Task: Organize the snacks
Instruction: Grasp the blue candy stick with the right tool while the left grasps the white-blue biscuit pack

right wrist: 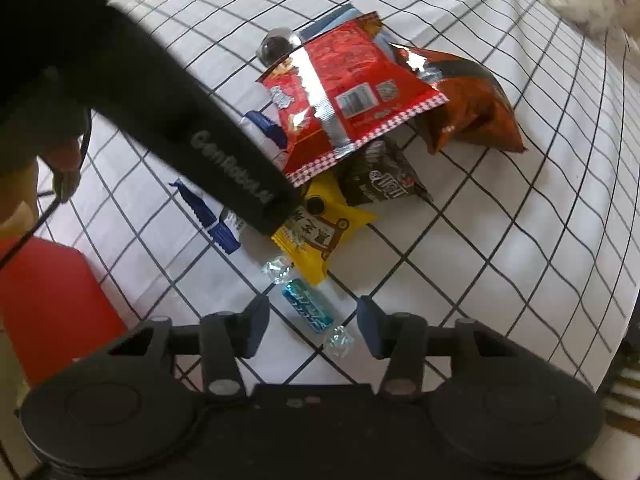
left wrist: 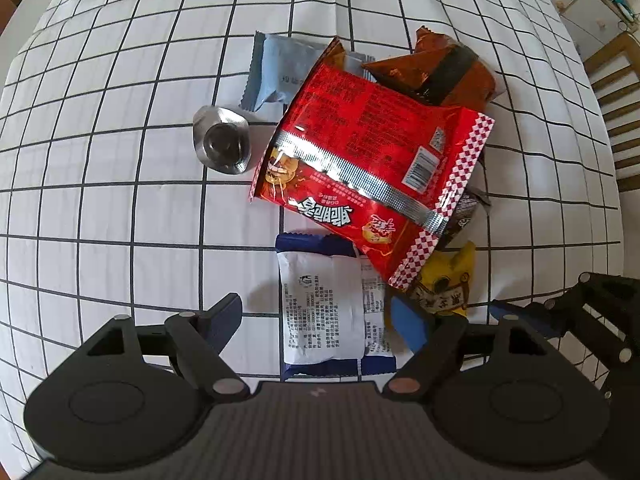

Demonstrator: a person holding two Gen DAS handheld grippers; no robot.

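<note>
**Two grippers are coming at one messy pile**

The snacks are lying in a heap on the checked cloth (left wrist: 120,208). A big red bag (left wrist: 372,168) is sitting on top. A white pack (left wrist: 324,312) is poking out from under it, and so is a yellow pack (right wrist: 320,228).

The left gripper (left wrist: 324,322) is pointing down with its jaws standing wide. The white pack is lying between them, but the pads are not pressing on it yet. One blue pad (left wrist: 408,320) is sitting right beside the yellow pack. If the jaws are closing here, that pad could be catching the yellow pack too and dragging it along. The red bag is also lying on the white pack's far end, so lifting the pack could be tipping the bag and sliding the pile.

The right gripper (right wrist: 312,326) is standing half open, with nothing held. A small blue candy (right wrist: 307,306) is lying slanted between its jaws, apart from both pads. The candy is small and slippery looking. If the pads are meeting only its twisted end, it could be popping out or spinning away.

The left tool's body is reaching across the right view, so the two tools are working close together. They could be bumping.
</note>
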